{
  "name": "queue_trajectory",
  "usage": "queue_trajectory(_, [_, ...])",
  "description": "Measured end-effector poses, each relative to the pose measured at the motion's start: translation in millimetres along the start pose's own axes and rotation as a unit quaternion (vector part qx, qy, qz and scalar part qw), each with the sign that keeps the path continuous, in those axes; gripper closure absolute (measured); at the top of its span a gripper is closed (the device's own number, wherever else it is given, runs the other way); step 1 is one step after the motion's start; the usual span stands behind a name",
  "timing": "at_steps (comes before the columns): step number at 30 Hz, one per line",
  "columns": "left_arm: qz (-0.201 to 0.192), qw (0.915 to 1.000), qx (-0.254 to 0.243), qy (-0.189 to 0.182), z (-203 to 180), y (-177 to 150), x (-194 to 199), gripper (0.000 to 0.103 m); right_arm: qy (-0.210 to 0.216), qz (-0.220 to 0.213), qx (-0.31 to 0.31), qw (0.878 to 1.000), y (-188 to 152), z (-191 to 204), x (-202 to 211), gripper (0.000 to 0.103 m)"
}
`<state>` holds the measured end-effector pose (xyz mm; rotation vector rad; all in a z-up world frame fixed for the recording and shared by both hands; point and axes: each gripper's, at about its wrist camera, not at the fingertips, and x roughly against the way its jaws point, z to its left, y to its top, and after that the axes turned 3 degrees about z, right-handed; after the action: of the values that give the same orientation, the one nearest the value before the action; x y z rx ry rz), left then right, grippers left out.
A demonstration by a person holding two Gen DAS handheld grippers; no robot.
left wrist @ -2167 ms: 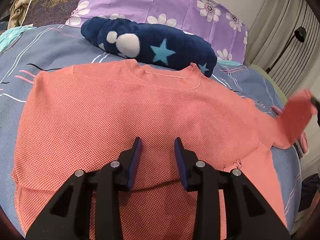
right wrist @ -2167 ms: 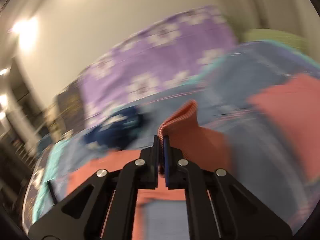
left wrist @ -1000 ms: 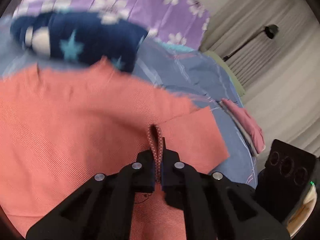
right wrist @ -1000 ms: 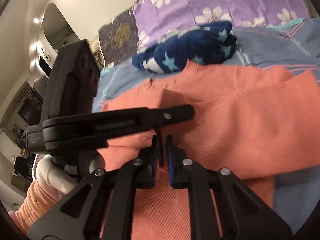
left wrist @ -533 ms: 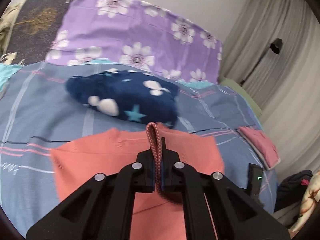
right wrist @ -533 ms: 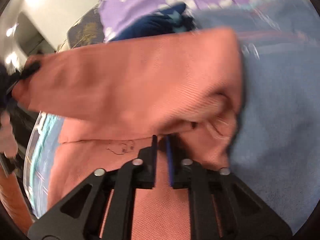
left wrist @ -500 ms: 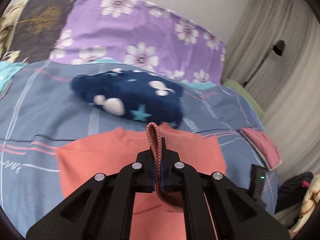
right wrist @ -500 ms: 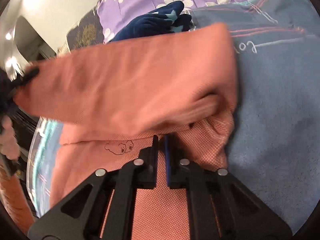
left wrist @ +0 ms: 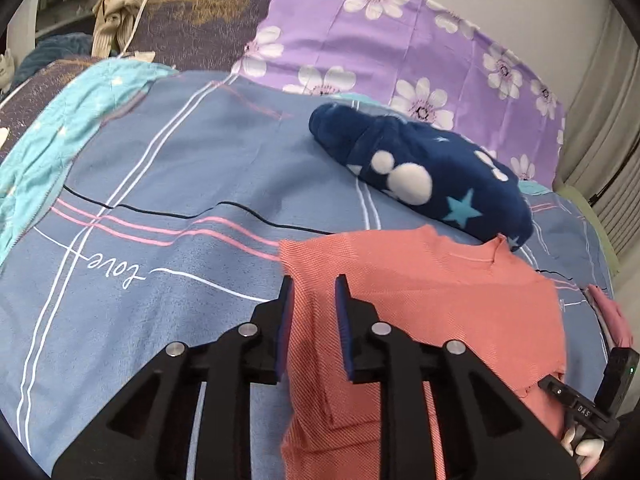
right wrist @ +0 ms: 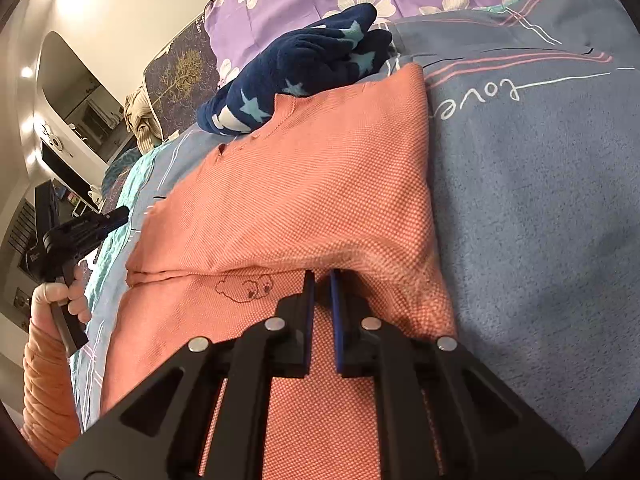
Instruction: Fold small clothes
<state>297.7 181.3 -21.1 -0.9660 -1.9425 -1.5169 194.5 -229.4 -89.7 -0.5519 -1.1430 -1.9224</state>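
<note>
The left gripper (left wrist: 313, 286) hangs just over the near-left edge of the coral sweater (left wrist: 432, 300), its jaws parted with nothing between them. The right gripper (right wrist: 322, 280) sits low at the folded edge of the same sweater (right wrist: 320, 184), blue pads a narrow slit apart; whether any cloth is caught in there I cannot tell.

The sweater lies on the blue-grey bedspread (left wrist: 180, 184), one layer turned over the body so the fold line runs across it, and a small bear outline (right wrist: 244, 288) shows on the lower layer just beside the right tips.

Past the neckline, touching it, lies a rolled navy fleece with stars (left wrist: 424, 180). Beyond that a purple flowered pillow (left wrist: 384, 36) leans against the headboard.

At the bed's far side a pink folded garment (left wrist: 612, 312) rests.
</note>
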Motion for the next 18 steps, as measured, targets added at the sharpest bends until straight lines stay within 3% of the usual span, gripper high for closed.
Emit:
queue_trajectory(3, [-0.008,0.9982,-0.044,-0.039,-22.6,-14.2,5.3,0.072,-0.013,0.013,0.025,1.0,-0.3,11.8,5.4,0.091])
queue_trajectory(4, [0.0,0.9965,-0.066,-0.051,-33.5,-21.5,1.4,0.064,-0.004,0.016,0.044,0.999,-0.5,21.0,11.5,0.089])
queue_trajectory(5, [0.007,0.9951,-0.083,-0.054,-40.3,-27.8,-3.9,0.062,0.008,0.01,0.061,0.998,-0.1,29.4,19.1,0.089])
queue_trajectory(8, [0.059,0.989,-0.135,0.006,-59.2,-53.4,-45.4,0.06,0.011,-0.031,0.097,0.995,8.4,48.4,42.9,0.087])
queue_trajectory(10, [0.038,0.9854,-0.162,0.037,-66.4,-63.9,-51.4,0.058,-0.016,-0.052,0.112,0.992,17.0,51.0,48.4,0.08])
queue_trajectory(12, [0.034,0.9835,-0.17,0.052,-69.4,-64.2,-48.6,0.058,-0.082,-0.033,0.118,0.989,21.9,40.5,30.6,0.08])
queue_trajectory(13, [0.032,0.9829,-0.173,0.055,-69.7,-65.9,-48.8,0.058,-0.136,0.005,0.117,0.984,20.4,25.8,8.9,0.08])
queue_trajectory(14, [0.03,0.9829,-0.173,0.055,-69.1,-65.9,-48.0,0.058,-0.136,0.027,0.107,0.985,15.2,8.5,-5.7,0.084])
queue_trajectory(16, [0.031,0.9827,-0.174,0.056,-68.4,-65.6,-49.0,0.058,-0.116,0.016,0.1,0.988,13.4,1.9,3.2,0.086])
queue_trajectory(18, [0.03,0.9827,-0.174,0.057,-69.2,-65.8,-48.1,0.058,-0.131,0.017,0.107,0.986,11.1,5.3,10.2,0.089])
